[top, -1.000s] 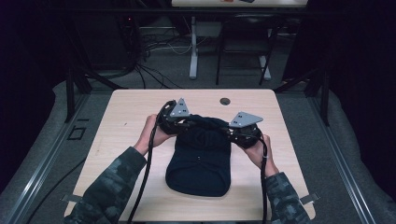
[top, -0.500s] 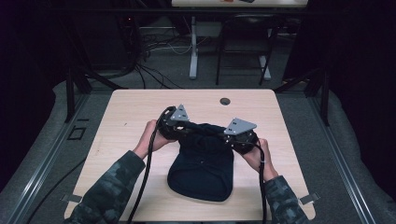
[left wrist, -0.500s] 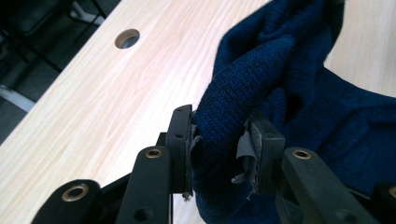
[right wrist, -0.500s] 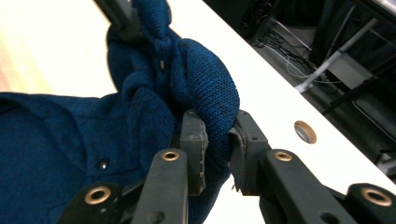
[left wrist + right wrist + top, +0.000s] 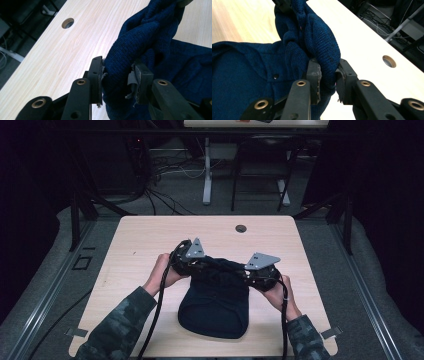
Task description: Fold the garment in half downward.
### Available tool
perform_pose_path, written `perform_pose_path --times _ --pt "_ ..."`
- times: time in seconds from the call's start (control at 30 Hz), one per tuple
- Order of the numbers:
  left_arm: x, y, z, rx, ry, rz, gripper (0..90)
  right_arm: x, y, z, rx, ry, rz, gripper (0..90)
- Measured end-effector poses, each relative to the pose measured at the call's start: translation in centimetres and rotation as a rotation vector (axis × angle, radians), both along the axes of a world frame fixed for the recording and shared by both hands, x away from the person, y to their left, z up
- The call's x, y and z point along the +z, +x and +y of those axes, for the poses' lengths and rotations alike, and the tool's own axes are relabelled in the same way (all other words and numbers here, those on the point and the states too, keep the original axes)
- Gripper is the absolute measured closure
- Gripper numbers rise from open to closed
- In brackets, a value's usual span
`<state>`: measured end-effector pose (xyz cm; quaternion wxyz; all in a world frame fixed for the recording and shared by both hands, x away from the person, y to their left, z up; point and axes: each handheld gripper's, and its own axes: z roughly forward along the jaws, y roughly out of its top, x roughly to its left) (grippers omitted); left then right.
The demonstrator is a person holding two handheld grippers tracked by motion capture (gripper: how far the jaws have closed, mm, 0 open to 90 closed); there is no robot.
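Spanning pale wood table (image 5: 150, 245) (cable hole (image 5: 241, 228)), dark room

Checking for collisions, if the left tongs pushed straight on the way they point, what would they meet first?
The bunched dark blue knitted garment already pinched in the left tongs; beyond it, probably the right tongs gripping the same fold, though depth is unclear.

A light wooden table (image 5: 150, 240) stands on grey floor (image 5: 55, 270) amid dark surroundings.
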<state>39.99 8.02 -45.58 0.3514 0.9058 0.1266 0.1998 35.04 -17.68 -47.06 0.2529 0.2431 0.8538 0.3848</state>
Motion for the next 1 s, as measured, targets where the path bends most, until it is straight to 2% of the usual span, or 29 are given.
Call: perform_pose_path --times 0.43,0.67,1.0 --pt "-0.6 -1.5 0.5 -0.02 -0.026 0.019 65.8 -0.8 -1.3 -0.3 0.031 0.021 0.027 72.9" --pt "-1.1 -2.6 0.9 -0.035 -0.03 0.031 65.8 -1.1 -2.0 -0.4 0.05 0.009 0.046 72.6" --pt "-2.2 -4.4 1.2 -0.065 -0.016 0.024 66.5 -2.2 -3.7 -0.1 0.074 -0.014 0.062 71.8"
